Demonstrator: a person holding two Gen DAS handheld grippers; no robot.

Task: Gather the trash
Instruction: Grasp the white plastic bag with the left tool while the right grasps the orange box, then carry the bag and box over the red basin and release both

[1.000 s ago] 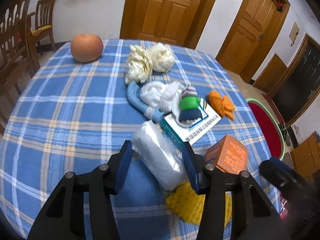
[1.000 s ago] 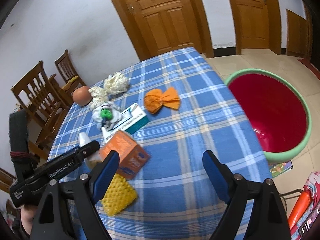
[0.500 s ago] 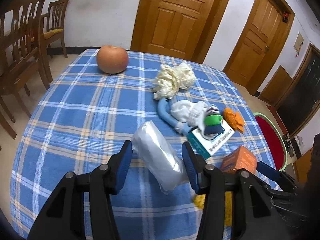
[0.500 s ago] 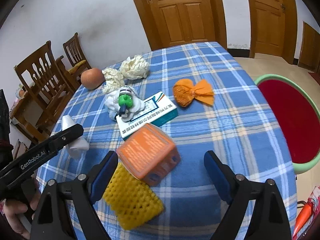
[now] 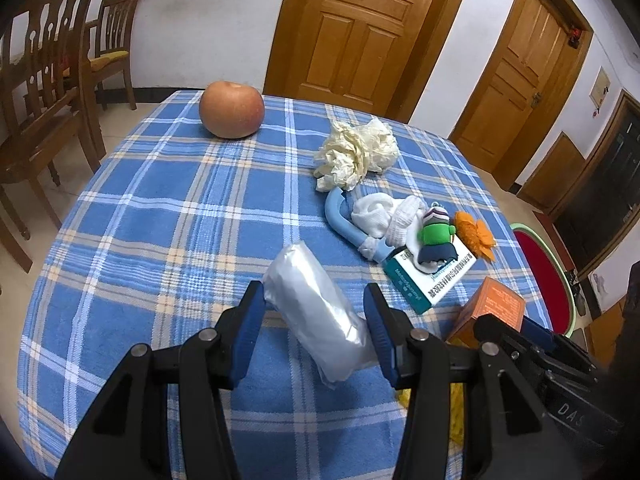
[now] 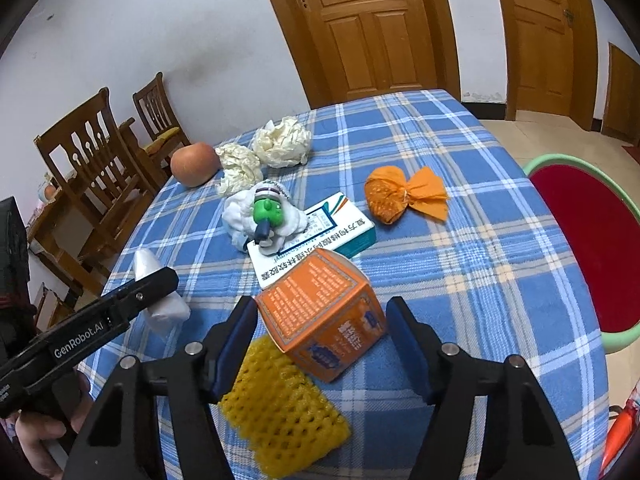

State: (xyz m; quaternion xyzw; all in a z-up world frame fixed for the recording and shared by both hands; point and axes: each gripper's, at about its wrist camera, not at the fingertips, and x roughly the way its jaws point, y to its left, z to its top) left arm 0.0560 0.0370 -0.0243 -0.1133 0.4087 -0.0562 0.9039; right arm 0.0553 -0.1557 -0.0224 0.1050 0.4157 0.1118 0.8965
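Left claw clamped on a crinkled clear plastic bag; right claw spread around an orange cardboard box, partly hiding yellow foam netting on the blue-plaid surface.

White walls, panelled wooden doors, wooden chairs left of the blue plaid-covered table, tiled floor.

Toy figure on flat carton, cube box in front (foam net nearer)
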